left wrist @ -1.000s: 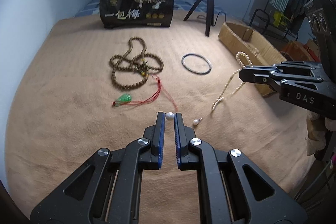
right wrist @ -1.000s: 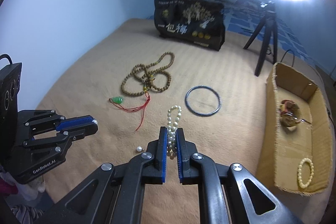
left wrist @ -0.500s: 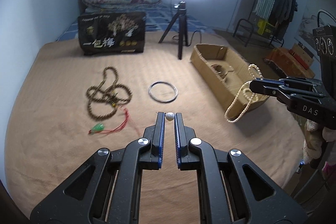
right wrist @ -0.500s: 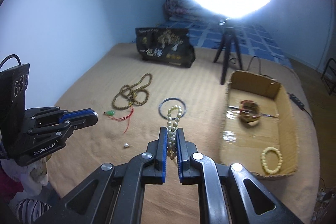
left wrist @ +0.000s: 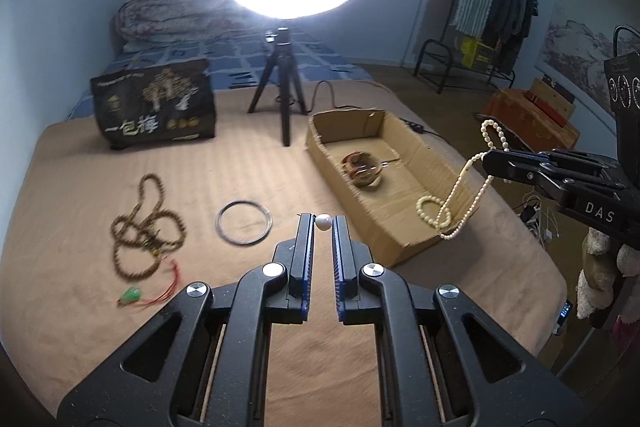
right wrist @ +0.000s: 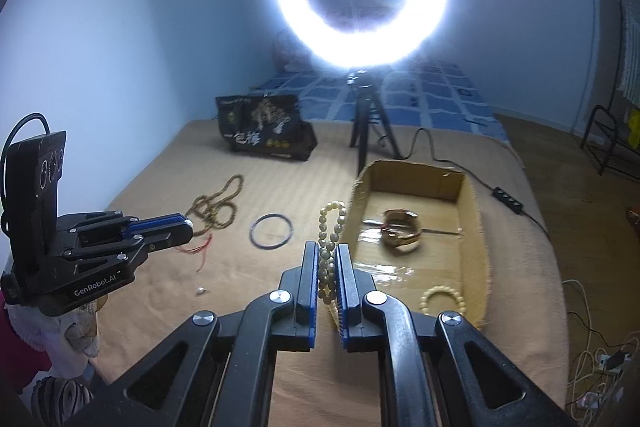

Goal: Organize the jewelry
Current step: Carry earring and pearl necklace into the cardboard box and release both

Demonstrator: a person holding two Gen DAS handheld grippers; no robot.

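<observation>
My left gripper (left wrist: 323, 223) is shut on a white pearl earring (left wrist: 323, 221) and holds it above the tan cloth, left of the cardboard box (left wrist: 404, 247). My right gripper (right wrist: 328, 251) is shut on a pearl necklace (right wrist: 330, 227), whose strand hangs over the box's near right rim in the left wrist view (left wrist: 464, 187). The box (right wrist: 476, 227) holds a brown bracelet (right wrist: 402, 233) and a cream bead bracelet (right wrist: 442, 301). A brown bead necklace (left wrist: 146, 227), a dark bangle (left wrist: 243, 223), a green pendant on red cord (left wrist: 132, 294) and a second pearl earring (right wrist: 200, 291) lie on the cloth.
A ring light on a black tripod (left wrist: 282, 87) stands behind the box, with its cable (right wrist: 504, 193) trailing right. A black printed bag (left wrist: 154, 111) stands at the back left. The table's right edge drops off beside the box. A clothes rack (left wrist: 480, 39) stands beyond.
Both grippers have risen and tilted up, moving right toward the box with their loads. The pearl necklace's strand now hangs over the box's near corner.
</observation>
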